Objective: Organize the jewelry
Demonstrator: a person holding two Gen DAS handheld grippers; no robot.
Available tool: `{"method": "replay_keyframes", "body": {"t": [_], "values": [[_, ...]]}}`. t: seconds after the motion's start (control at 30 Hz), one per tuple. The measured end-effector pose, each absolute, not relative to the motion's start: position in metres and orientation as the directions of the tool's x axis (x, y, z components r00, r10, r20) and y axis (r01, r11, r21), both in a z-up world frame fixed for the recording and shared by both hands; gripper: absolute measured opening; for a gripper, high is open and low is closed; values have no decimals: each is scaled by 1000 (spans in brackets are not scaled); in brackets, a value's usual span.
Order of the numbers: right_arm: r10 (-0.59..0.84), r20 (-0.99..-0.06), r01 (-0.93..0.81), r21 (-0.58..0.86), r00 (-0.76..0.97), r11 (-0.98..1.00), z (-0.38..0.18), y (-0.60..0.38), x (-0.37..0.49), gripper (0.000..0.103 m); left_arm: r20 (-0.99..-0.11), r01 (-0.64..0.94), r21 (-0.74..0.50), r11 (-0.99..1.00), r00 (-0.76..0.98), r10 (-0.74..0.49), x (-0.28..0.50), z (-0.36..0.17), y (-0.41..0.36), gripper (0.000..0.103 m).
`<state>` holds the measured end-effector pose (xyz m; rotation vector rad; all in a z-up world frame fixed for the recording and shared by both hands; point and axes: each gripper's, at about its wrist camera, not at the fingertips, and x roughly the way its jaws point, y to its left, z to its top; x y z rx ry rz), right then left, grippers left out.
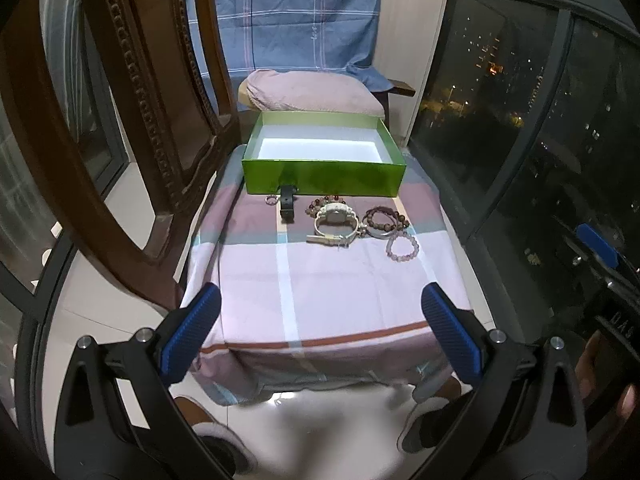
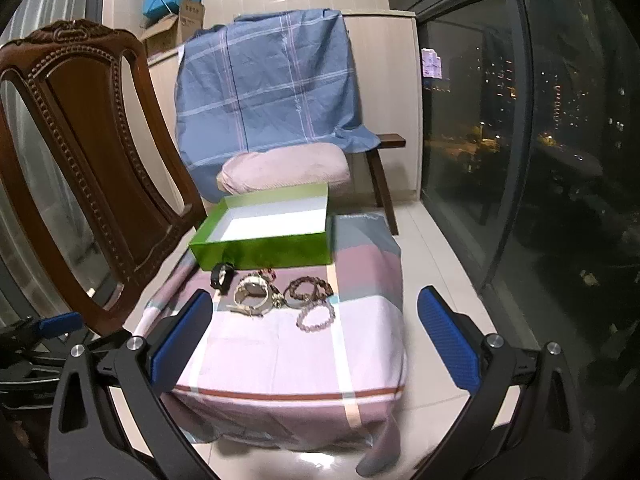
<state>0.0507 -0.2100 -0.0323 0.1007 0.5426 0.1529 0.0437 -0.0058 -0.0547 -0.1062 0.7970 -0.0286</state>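
An open green box (image 1: 324, 178) (image 2: 264, 248) with a white inside stands at the far end of a cloth-covered table (image 1: 320, 276) (image 2: 280, 352). In front of it lie a black band (image 1: 287, 200) (image 2: 221, 274), a white watch (image 1: 334, 220) (image 2: 252, 294), dark bead bracelets (image 1: 384, 220) (image 2: 308, 286), a pale pink bead bracelet (image 1: 402, 246) (image 2: 316, 316) and a small ring-like piece (image 1: 271, 200). My left gripper (image 1: 320, 332) and right gripper (image 2: 316, 338) are both open and empty, held above the table's near edge, well short of the jewelry.
A carved wooden chair back (image 1: 132, 120) (image 2: 80, 160) stands close on the left. A chair with a pink cushion (image 1: 312, 94) (image 2: 284, 170) and blue cloth is behind the box. A dark window (image 1: 520, 120) (image 2: 520, 140) runs along the right. White tiled floor surrounds the table.
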Motion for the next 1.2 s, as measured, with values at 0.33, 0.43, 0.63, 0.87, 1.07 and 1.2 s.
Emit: {"method": "replay_keyframes", "body": {"t": [0.33, 0.43, 0.63, 0.87, 1.07, 1.2], "values": [[220, -464, -200, 93, 858, 975, -20, -207, 100, 100, -827, -103, -109, 989, 562, -33, 98, -89, 19, 99], [219, -422, -205, 78, 879, 976, -6, -204, 124, 100, -825, -114, -134, 984, 564, -47, 121, -92, 30, 99], [210, -438, -207, 56, 874, 977, -35, -203, 159, 100, -846, -103, -79, 992, 534, -12, 196, -124, 41, 98], [236, -604, -152, 187, 761, 970, -89, -223, 200, 100, -857, -83, 5, 997, 514, 47, 261, -162, 35, 79], [243, -608, -150, 200, 756, 968, -88, -221, 206, 100, -854, -87, 24, 996, 517, 66, 294, -178, 28, 67], [250, -621, -190, 163, 743, 968, -92, -205, 205, 100, -881, -76, 6, 997, 471, 41, 305, -192, 29, 17]]}}
